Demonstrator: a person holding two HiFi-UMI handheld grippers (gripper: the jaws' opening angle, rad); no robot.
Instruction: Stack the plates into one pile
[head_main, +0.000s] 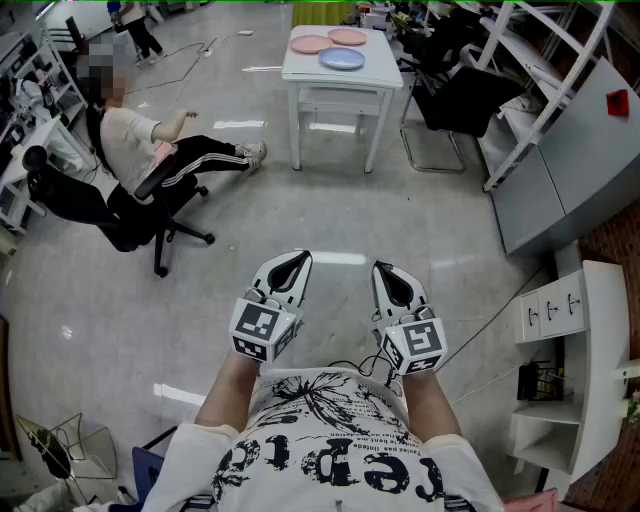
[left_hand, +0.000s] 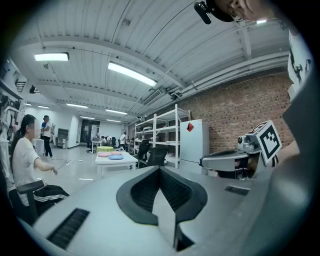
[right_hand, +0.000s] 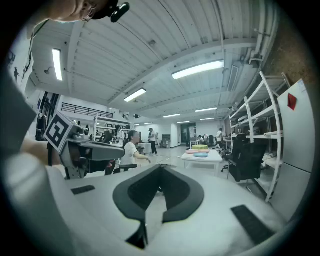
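Two grippers sat low centre in the head view, both with jaws pressed together and nothing between them.

Head view, left to right:
- Upper left: a seated person (head_main: 125, 140) in a black office chair (head_main: 150, 215), legs stretched toward the table.
- Lower centre-left: left gripper (head_main: 296, 258), tips pointing up-frame over bare floor, marker cube (head_main: 262, 330) at its rear.
- Top centre: white table (head_main: 340, 78), well apart from both grippers. Three plates lay on it, not stacked: left pink plate (head_main: 311, 44), right pink plate (head_main: 348, 37) just beside it, blue plate (head_main: 342, 59) nearest the camera. I couldn't tell whether their rims touched.
- Lower centre-right: right gripper (head_main: 384, 268), parallel to the left one and just beside it.
- Upper right: second black chair (head_main: 462, 98) next to the table, then a white shelving rack (head_main: 545, 85).
- Right edge: white cabinet (head_main: 565, 345).

Left gripper view: the jaws met at the centreline with no gap. The table was small at mid-left, far off, with the pink and blue plates on top. The other gripper showed at mid-right.

Right gripper view: the jaws were likewise closed on nothing. The table and plates were small at centre-right and distant. The seated person was just left of centre, and the other gripper was at mid-left.
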